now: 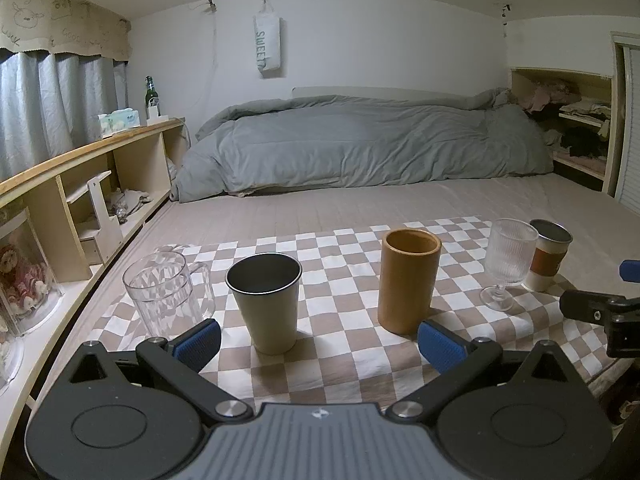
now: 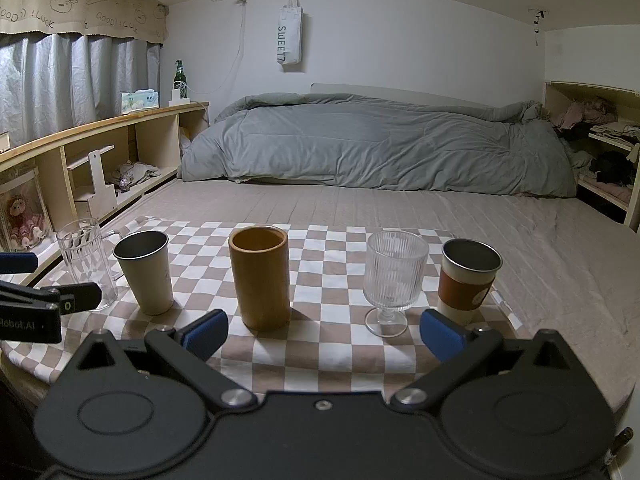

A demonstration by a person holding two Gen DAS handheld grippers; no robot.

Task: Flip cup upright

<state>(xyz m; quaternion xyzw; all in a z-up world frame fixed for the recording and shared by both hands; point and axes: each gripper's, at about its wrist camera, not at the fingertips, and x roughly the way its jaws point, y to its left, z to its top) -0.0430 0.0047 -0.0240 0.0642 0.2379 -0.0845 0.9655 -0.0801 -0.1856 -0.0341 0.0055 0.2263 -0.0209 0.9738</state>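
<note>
All five cups stand upright in a row on the checkered cloth (image 2: 320, 364) near its front edge, and with both the left gripper (image 1: 319, 342) and right gripper (image 2: 324, 332) spread empty, a careless sweep could topple the stemmed glass (image 2: 394, 280) (top-heavy).

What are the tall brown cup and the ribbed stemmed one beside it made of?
The tall brown cup looks like bamboo or wood: matte, opaque, thick-walled, though plastic is possible. The ribbed goblet appears to be clear glass, see-through with vertical ridges and a shiny foot; clear plastic cannot be excluded.
</note>
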